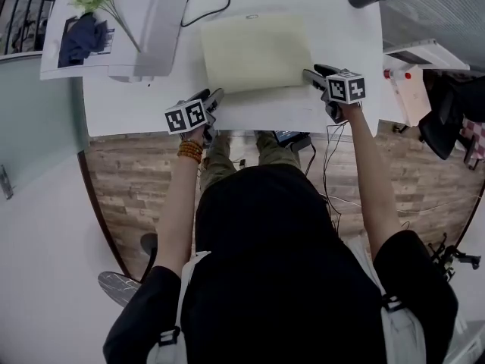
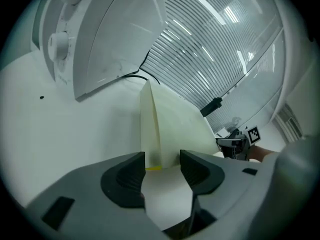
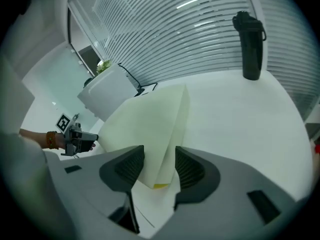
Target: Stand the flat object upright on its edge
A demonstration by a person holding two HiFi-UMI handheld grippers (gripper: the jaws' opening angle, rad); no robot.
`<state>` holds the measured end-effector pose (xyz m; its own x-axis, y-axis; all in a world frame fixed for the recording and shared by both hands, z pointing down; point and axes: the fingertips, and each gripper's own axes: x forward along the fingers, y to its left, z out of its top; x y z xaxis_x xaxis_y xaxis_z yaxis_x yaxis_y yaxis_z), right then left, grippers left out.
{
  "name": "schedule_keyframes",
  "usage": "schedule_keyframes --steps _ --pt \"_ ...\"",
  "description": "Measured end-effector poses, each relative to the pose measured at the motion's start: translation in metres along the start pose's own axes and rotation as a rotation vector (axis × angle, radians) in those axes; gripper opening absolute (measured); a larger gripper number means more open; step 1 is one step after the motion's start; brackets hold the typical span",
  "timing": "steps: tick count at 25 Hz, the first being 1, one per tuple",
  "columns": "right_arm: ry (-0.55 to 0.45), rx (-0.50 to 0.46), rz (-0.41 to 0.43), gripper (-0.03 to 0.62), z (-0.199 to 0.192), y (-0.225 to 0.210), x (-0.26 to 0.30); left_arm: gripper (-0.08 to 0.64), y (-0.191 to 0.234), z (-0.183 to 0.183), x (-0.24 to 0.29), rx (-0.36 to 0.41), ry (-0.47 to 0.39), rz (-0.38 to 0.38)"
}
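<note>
Between the parted jaws of the left gripper [image 2: 162, 160] and of the right gripper [image 3: 159, 156]: the near corners of the pale flat object [image 3: 150, 119], pads not pressing. Seemingly raised on its near edge on the worktop [image 3: 235, 114]. Judged at release; next, straight withdrawal without nudging. Both arms extended forward.

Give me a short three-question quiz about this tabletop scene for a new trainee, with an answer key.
1. True or false: a dark bottle stands on the white table.
2. What sits between the jaws of the left gripper and of the right gripper? A) a black cable B) a corner of the pale yellow flat object C) a flower stem
3. Fill in: both grippers' jaws stand ____, their pads not pressing on the object.
Key: 1 true; 2 B; 3 apart.
</note>
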<state>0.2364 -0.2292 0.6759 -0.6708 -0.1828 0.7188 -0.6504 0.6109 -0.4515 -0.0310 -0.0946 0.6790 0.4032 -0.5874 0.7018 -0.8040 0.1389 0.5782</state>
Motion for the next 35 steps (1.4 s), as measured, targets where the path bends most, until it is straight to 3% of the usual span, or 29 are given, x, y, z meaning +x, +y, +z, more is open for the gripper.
schedule_keyframes --steps 4,8,11,17,22,30,35 --pt "-0.05 0.083 0.018 0.15 -0.005 0.012 -0.003 0.217 0.002 -0.001 -0.001 -0.072 0.016 -0.091" --pt "-0.04 0.08 0.041 0.167 -0.01 0.026 0.004 0.207 0.012 0.014 -0.009 -0.124 -0.03 -0.141" --pt "-0.05 0.125 0.012 0.169 -0.009 0.027 0.005 0.207 0.016 0.02 -0.007 -0.097 -0.014 -0.143" --pt "-0.038 0.123 -0.025 0.172 -0.008 0.026 0.006 0.204 0.016 0.032 0.002 -0.034 0.04 -0.153" --pt "-0.042 0.131 -0.093 0.172 -0.009 0.027 0.009 0.19 0.019 0.026 0.008 -0.115 0.109 -0.176" --pt "-0.005 0.147 -0.12 0.167 -0.017 0.033 0.007 0.181 0.02 0.023 0.006 -0.071 0.14 -0.151" --pt "0.016 0.164 -0.133 0.166 -0.033 0.044 0.003 0.181 0.022 0.006 -0.005 -0.068 0.178 -0.177"
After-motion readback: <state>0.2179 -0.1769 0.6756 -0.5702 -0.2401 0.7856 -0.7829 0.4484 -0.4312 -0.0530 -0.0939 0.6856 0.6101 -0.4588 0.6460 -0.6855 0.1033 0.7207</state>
